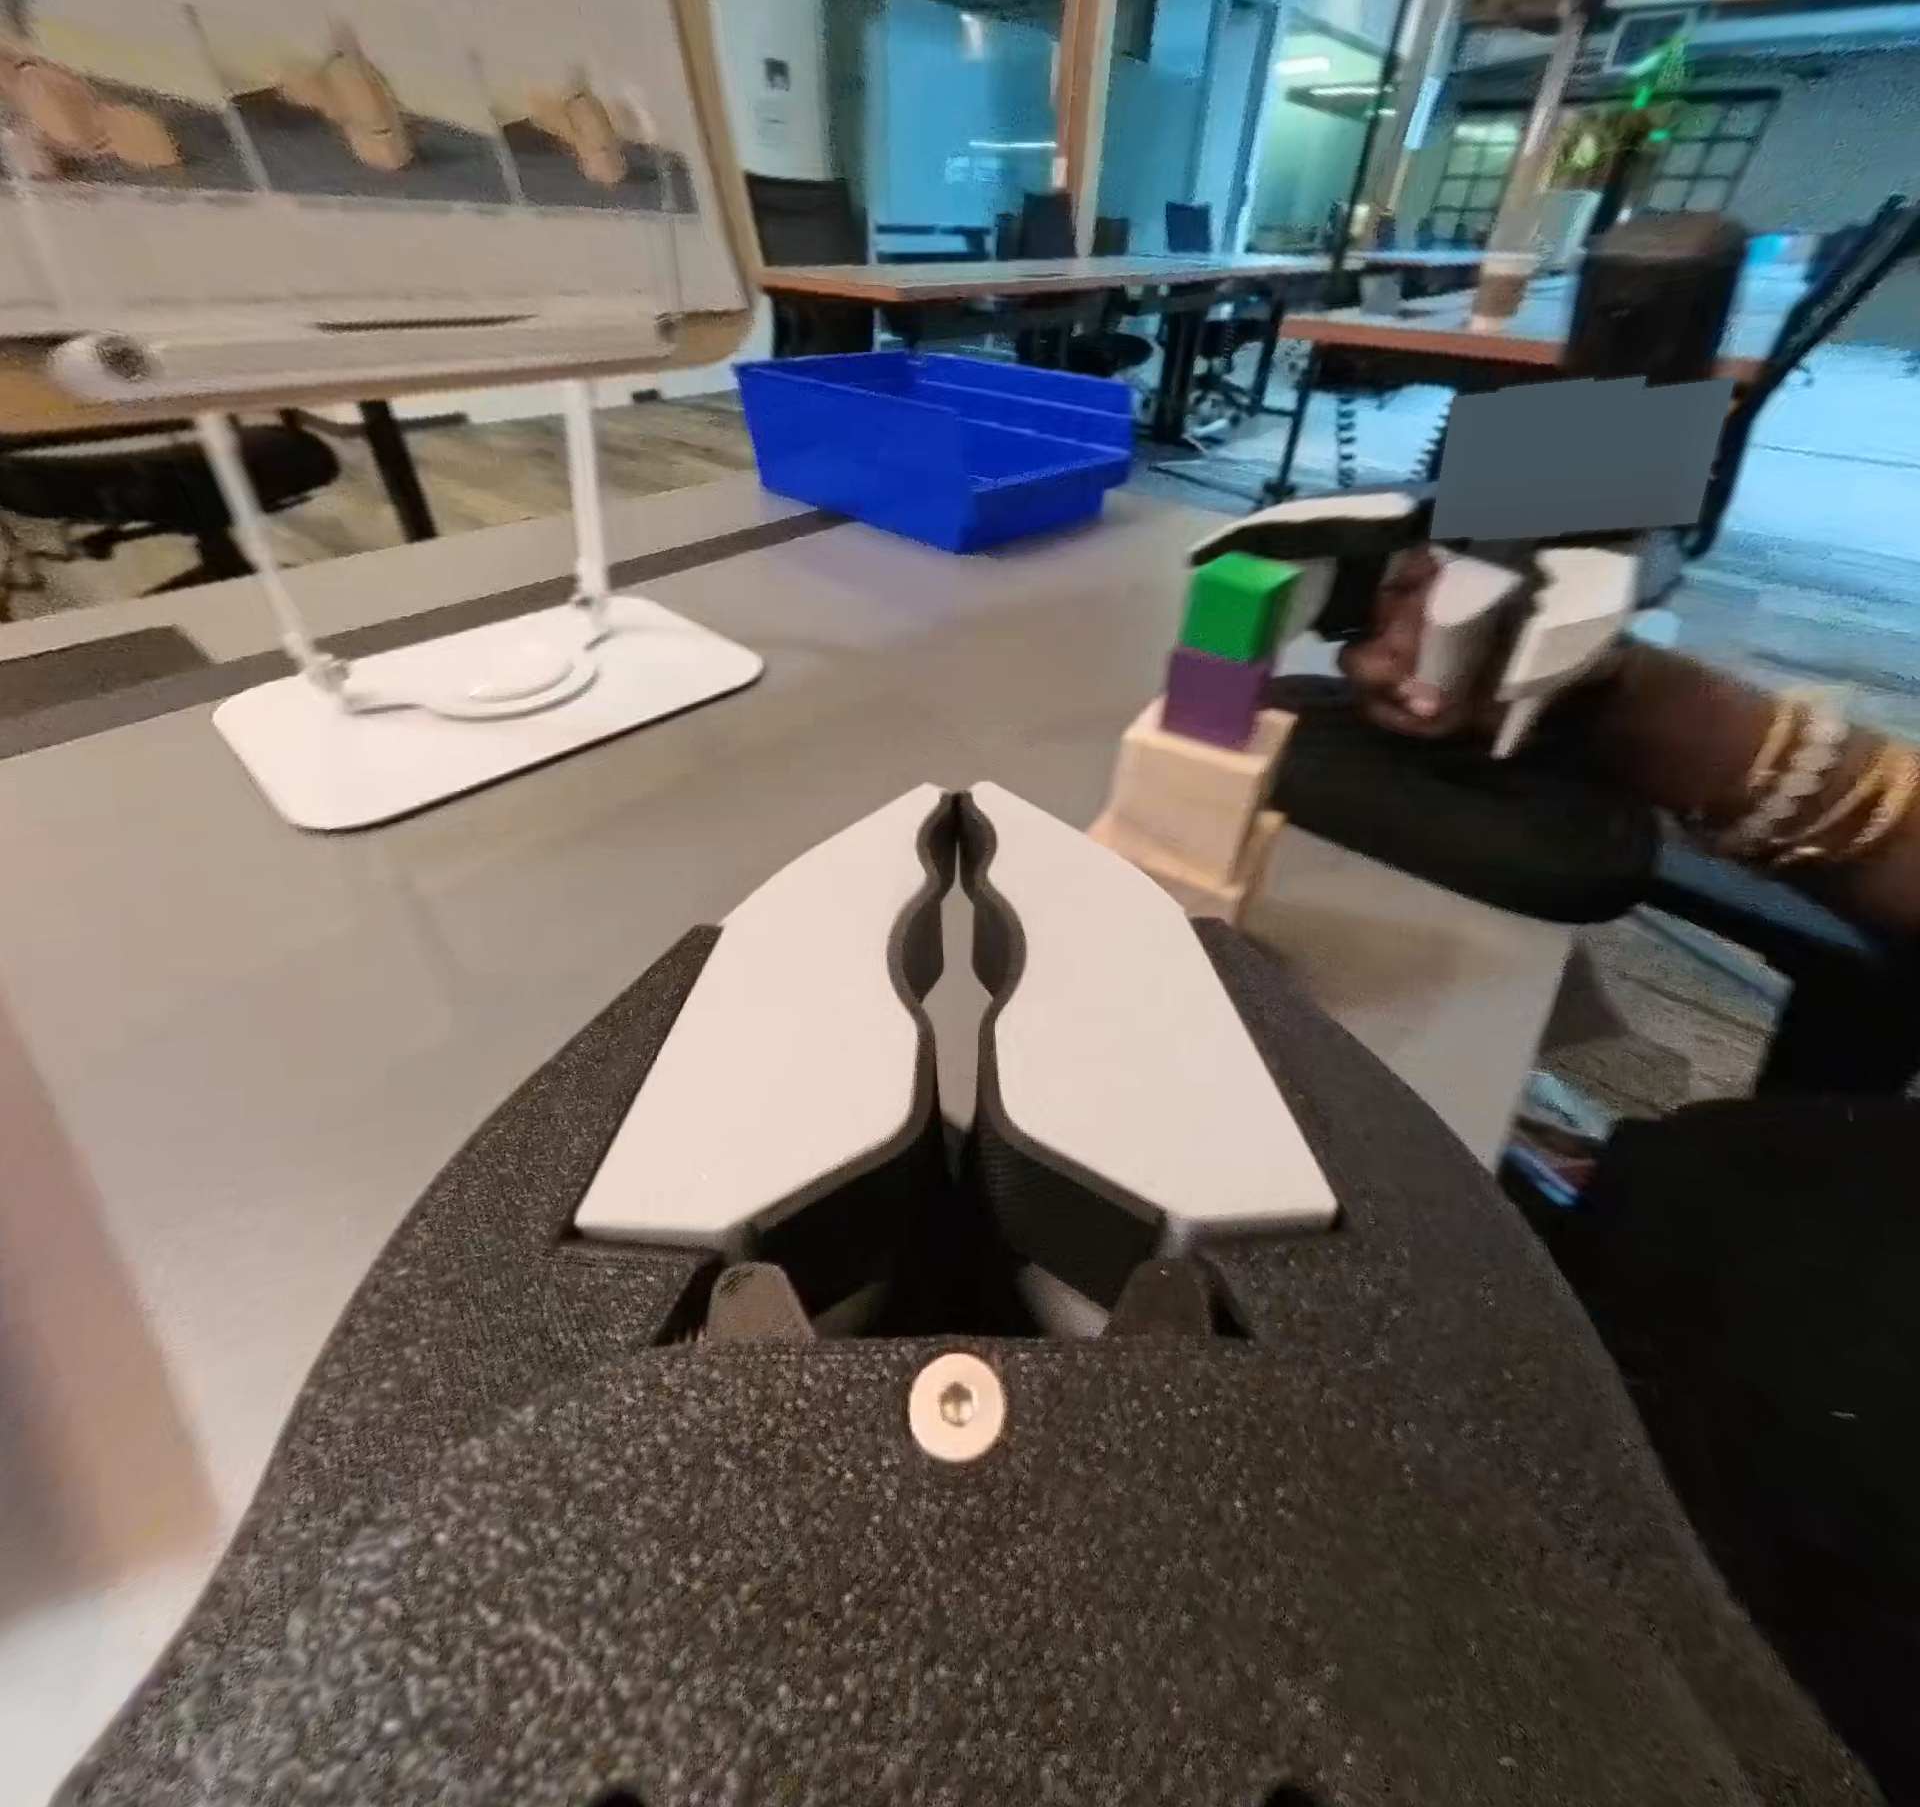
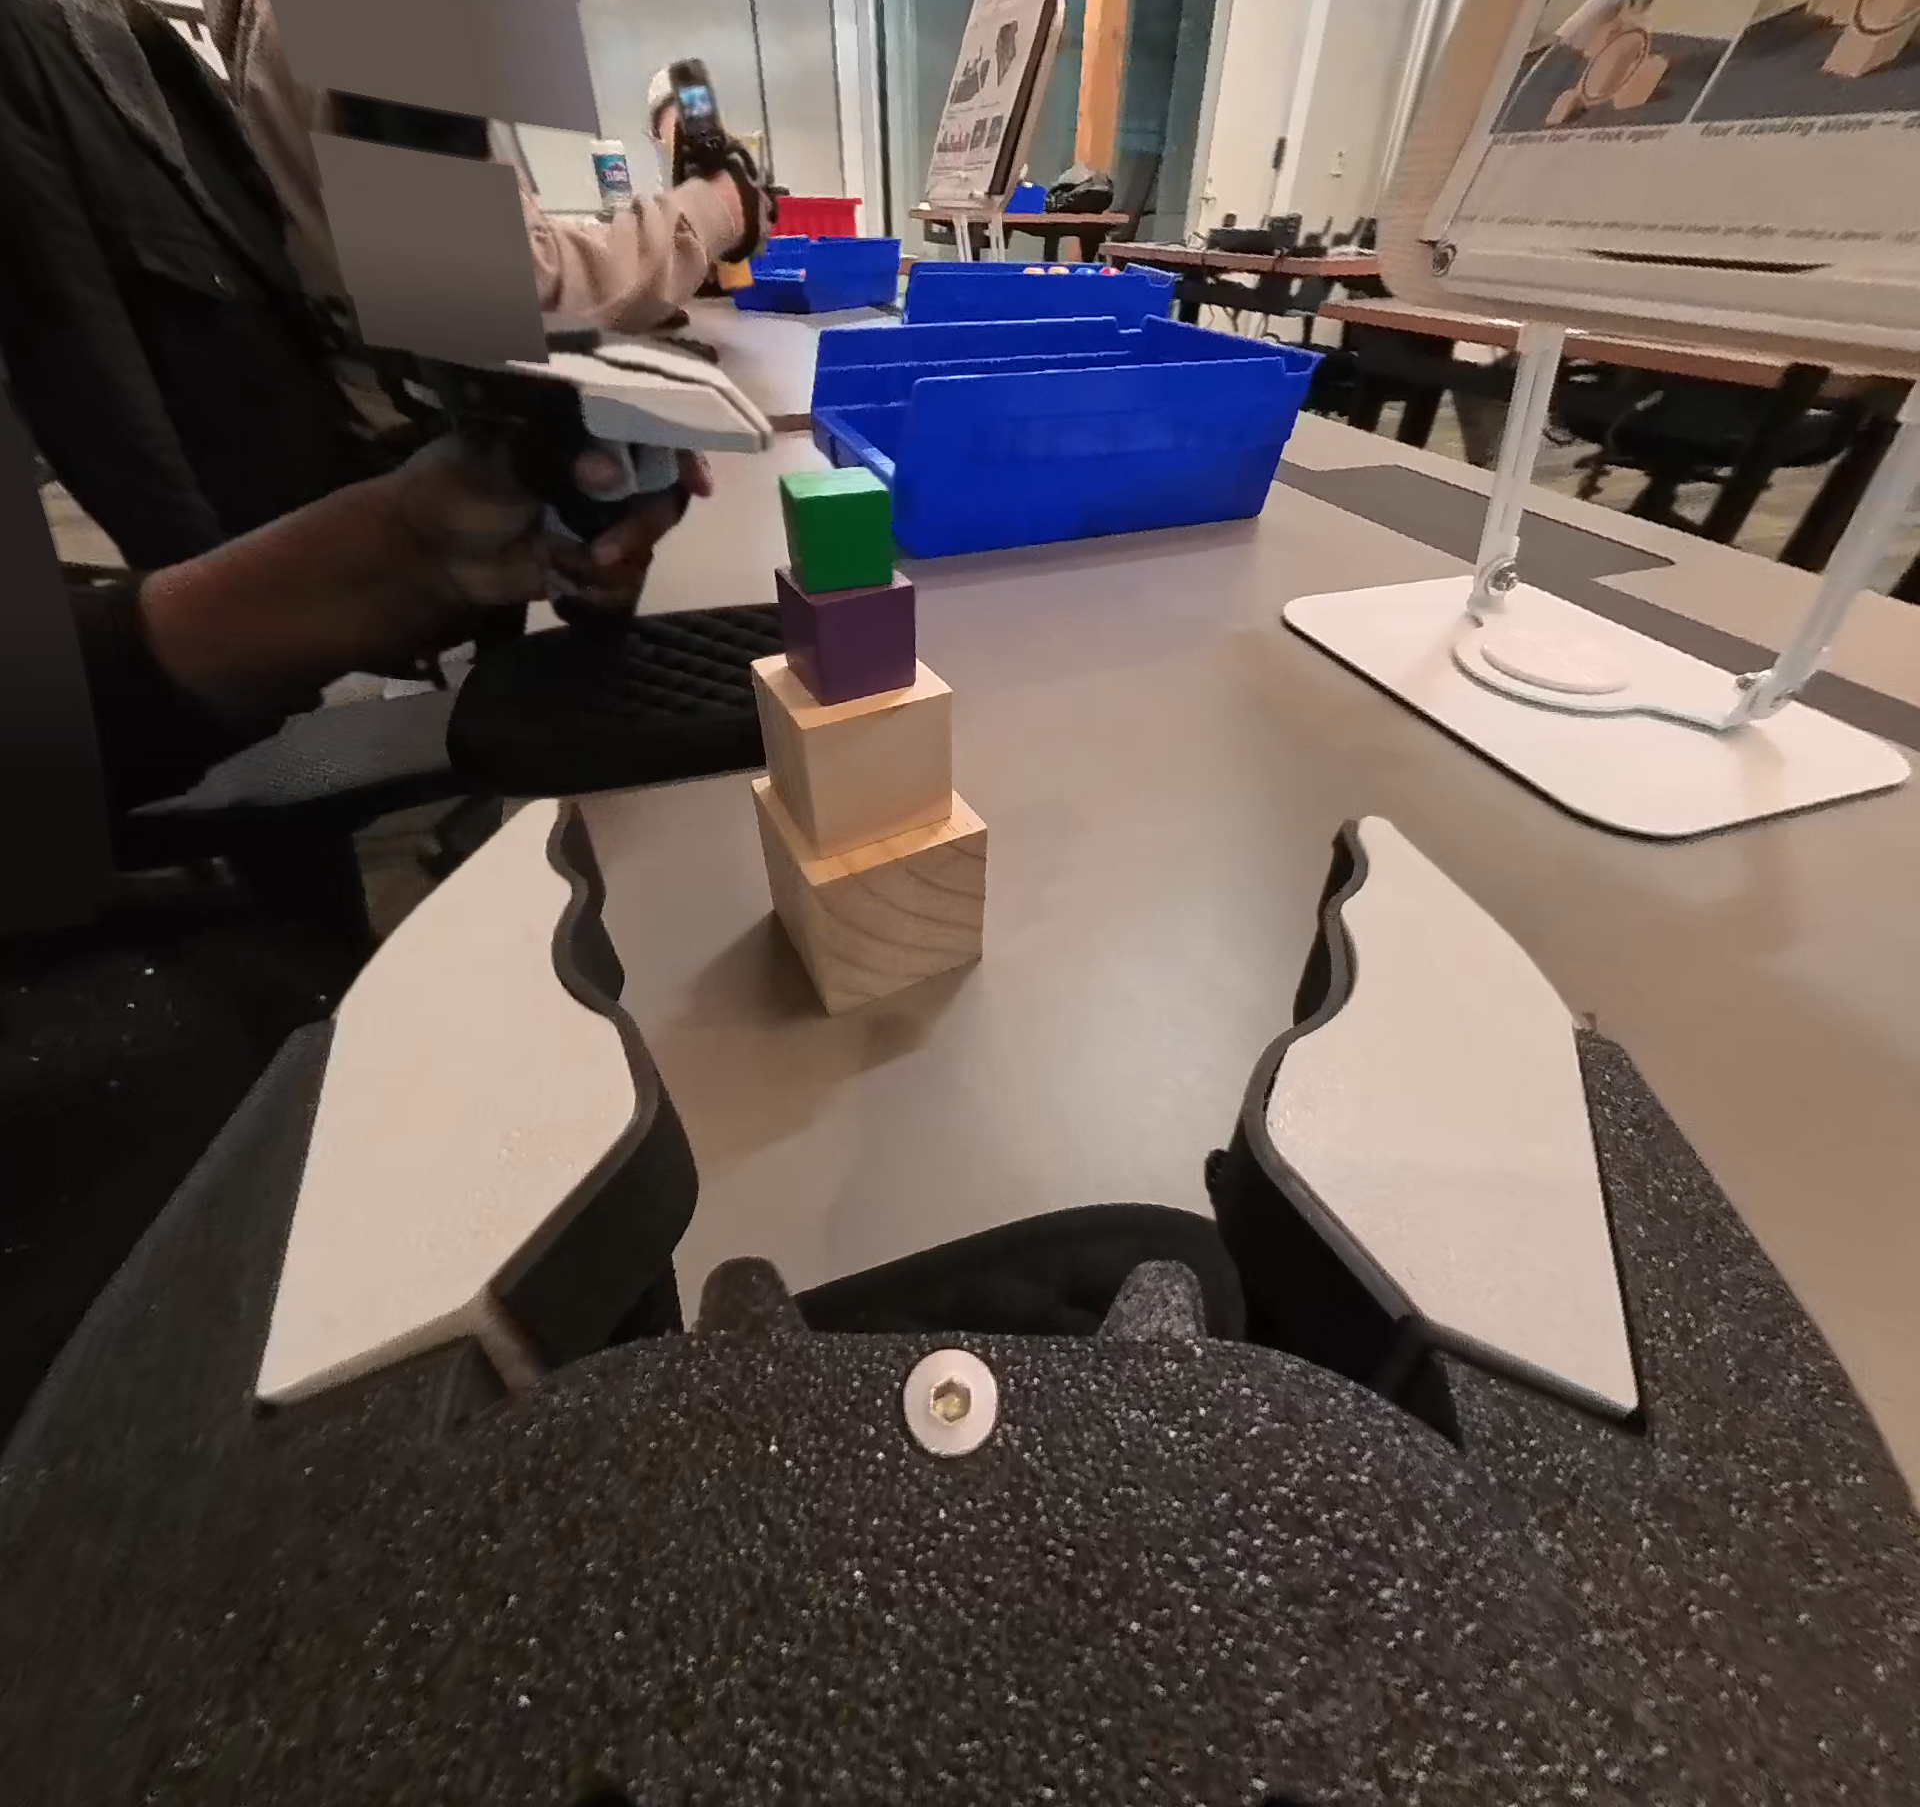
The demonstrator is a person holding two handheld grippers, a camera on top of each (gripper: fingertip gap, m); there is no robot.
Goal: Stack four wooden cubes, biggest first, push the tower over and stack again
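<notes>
The right claw (image 2: 956, 926) stands wide apart before the tower of blocks (image 2: 868, 770), the left claw (image 1: 961, 807) pressed together on nothing, so any approach should be slow.

Open office, glass partitions (image 1: 966, 95), timber posts (image 1: 1081, 74). Long brown-topped desks (image 1: 1039, 277) with dark chairs (image 1: 800, 219) behind. Grey table (image 1: 520, 926) in front. Cool bluish light beyond glass.

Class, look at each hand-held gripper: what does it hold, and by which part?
Nothing. The left hand-held gripper is shut empty; the right is open, short of the block tower.
</notes>
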